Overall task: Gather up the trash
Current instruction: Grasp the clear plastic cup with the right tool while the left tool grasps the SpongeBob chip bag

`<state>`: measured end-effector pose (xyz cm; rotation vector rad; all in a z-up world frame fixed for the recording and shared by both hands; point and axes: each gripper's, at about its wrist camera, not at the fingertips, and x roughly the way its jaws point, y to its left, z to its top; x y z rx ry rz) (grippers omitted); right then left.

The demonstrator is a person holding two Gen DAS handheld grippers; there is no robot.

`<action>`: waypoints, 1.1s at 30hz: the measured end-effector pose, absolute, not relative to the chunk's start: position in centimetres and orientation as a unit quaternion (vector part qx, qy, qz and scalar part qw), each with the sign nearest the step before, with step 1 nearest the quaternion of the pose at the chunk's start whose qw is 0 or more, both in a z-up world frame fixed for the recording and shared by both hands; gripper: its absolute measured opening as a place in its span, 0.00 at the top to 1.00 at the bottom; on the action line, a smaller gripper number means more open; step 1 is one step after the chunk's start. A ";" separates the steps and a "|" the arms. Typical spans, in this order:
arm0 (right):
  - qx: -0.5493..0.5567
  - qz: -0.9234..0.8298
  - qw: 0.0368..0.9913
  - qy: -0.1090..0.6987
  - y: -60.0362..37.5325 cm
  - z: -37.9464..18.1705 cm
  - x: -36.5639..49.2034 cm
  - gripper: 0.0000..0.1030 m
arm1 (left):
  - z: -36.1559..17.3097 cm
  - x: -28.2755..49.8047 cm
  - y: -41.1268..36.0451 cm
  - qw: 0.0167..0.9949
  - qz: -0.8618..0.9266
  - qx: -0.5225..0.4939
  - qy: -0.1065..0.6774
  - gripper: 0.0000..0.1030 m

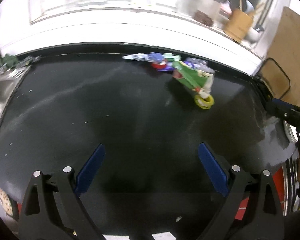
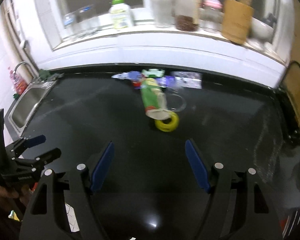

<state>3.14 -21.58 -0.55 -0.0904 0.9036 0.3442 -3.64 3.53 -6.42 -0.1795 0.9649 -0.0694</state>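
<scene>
On glossy black counter (image 2: 90, 110), crumpled green wrapper (image 2: 153, 99) touching yellow ring (image 2: 168, 122) — both grippers' (image 1: 151, 160) (image 2: 150, 157) jaws spread, empty.

A black countertop (image 2: 102, 120) carries a cluster of litter near its back edge: a green snack packet (image 2: 151, 98) lying on its side, a yellow tape ring (image 2: 168, 123) touching the packet's near end, a clear glass bowl (image 2: 177, 102) beside it, and blurred purple wrappers (image 2: 187, 81) behind.
</scene>
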 end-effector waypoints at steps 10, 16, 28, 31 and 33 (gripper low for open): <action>-0.026 0.173 0.876 0.448 -26.2 -1.6 7.4 0.31 | -7.3 1.7 -2.0 0.870 -0.052 -0.079 0.484 0.11; -0.028 0.201 0.867 0.456 -27.0 -2.7 12.0 0.31 | -8.0 7.3 -6.2 0.866 -0.057 -0.074 0.492 0.11; -0.038 0.238 0.839 0.488 -28.5 -5.7 20.0 0.31 | -13.1 17.1 -10.3 0.841 -0.027 -0.088 0.533 0.11; -0.045 0.250 0.829 0.498 -28.0 -6.8 21.3 0.31 | -14.3 18.3 -9.8 0.834 -0.011 -0.094 0.543 0.11; -0.048 0.261 0.821 0.505 -27.4 -7.7 22.3 0.31 | -14.9 19.0 -9.2 0.831 -0.004 -0.103 0.547 0.11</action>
